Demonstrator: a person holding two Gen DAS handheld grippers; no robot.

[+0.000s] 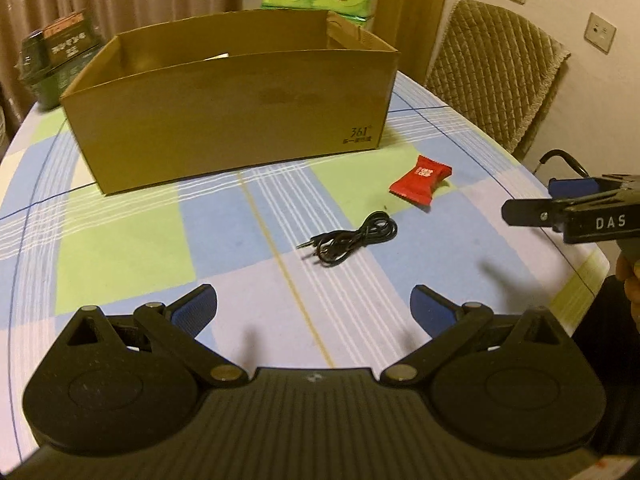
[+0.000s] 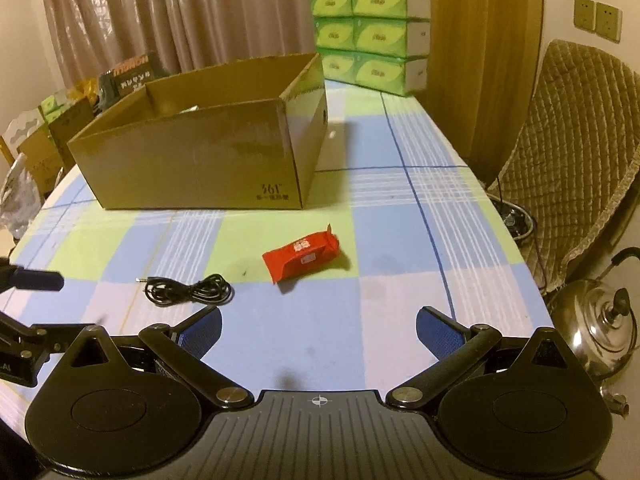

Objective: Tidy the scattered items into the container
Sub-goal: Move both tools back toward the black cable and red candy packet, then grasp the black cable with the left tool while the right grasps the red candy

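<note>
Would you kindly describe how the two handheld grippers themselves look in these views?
Both are matte black. The left gripper and the right gripper each have two round hubs, linkage arms with silver pivot pins, a ribbed centre plate and blue textured finger pads. From the left wrist view, the right gripper's side carries white letters "DAS". The person's sleeve looks dark.

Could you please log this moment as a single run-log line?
left tool: open, empty | right tool: open, empty | black cable, red packet: on table, outside cardboard box | stage: before pickup
</note>
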